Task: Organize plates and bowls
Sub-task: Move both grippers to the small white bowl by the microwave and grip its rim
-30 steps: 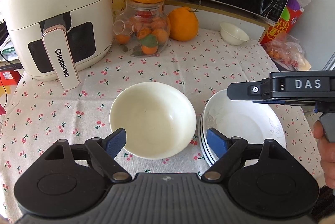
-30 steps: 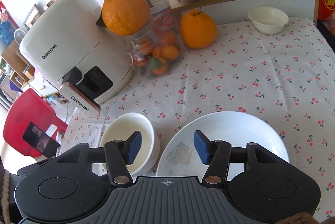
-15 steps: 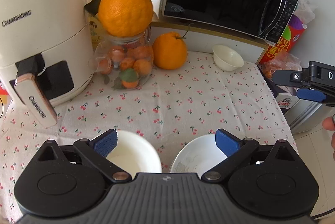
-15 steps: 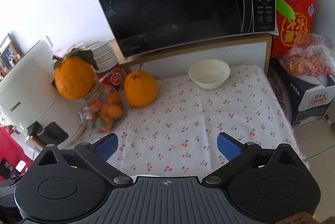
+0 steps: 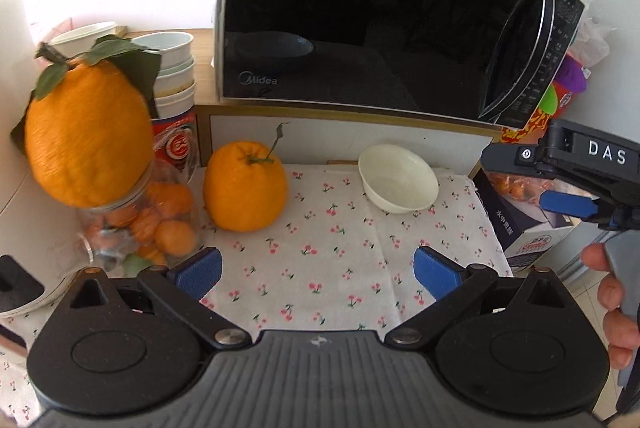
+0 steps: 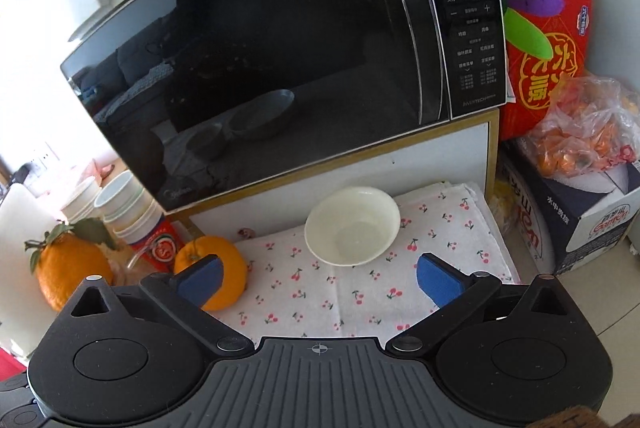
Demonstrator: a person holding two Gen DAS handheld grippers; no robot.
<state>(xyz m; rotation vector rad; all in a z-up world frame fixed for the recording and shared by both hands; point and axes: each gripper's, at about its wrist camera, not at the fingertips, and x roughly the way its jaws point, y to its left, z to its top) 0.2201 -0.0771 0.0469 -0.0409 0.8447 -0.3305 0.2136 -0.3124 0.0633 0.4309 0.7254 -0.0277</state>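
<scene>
The left gripper point(image 5: 316, 270) is matt black plastic: a ribbed grey-black centre plate with a small crosshair mark, two round housings with raised discs, angled link arms on silver rivets, and blue pads point(image 5: 199, 272) on its fingertips. The right gripper point(image 6: 318, 274) has the same build. Seen from the side, its body carries white letters "DAS" and a small round screw. A hand point(image 5: 612, 308) wraps its grey handle.

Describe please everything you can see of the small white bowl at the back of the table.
The small white bowl is round, plain cream-white and glossy, like ceramic or melamine. It stands upright and looks empty, with no chip visible. It rests on the cherry-print tablecloth near the far right corner, just in front of the white shelf under the microwave. Nothing else touches it; both grippers are apart from it.
</scene>
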